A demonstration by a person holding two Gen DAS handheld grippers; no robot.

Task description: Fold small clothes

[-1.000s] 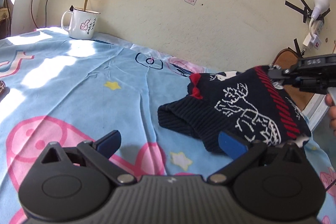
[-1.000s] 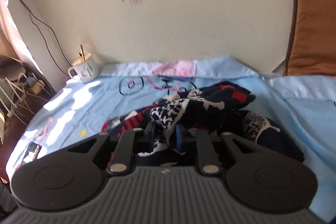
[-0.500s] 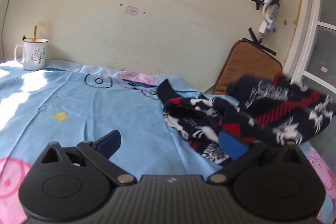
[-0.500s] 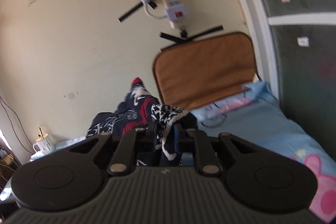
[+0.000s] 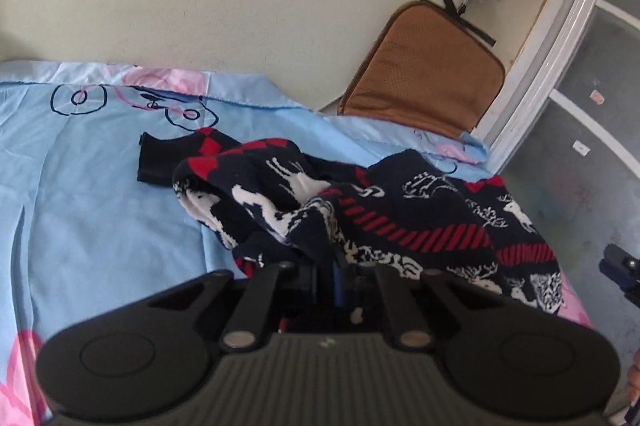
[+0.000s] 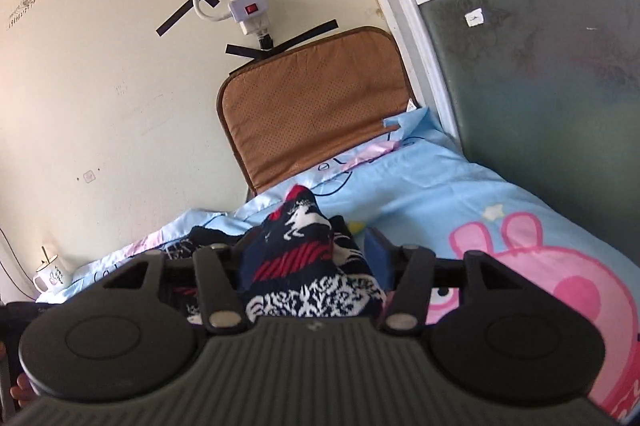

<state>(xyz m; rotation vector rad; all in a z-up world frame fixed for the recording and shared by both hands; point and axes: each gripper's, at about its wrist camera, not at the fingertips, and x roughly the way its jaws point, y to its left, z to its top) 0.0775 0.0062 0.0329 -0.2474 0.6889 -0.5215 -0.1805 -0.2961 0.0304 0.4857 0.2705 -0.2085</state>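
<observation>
Plainly, from the left wrist, the left gripper (image 5: 326, 266) is clamped on a bunched edge of the navy reindeer sweater (image 5: 400, 222), which sprawls crumpled from 12 to 3 o'clock over the blue cartoon sheet (image 5: 100, 194). From the right wrist, the right gripper (image 6: 308, 266) stands with jaws parted, the sweater (image 6: 304, 250) heaped between them but not pinched; a brown cushion (image 6: 312, 106) leans at 12 o'clock. Best to re-grip a clean hem corner, then draw both hands apart until the knit lies flat before folding.

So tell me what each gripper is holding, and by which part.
Left gripper: shut on a bunched fold of the sweater. Right gripper: open, sweater lying loose between its fingers.
</observation>
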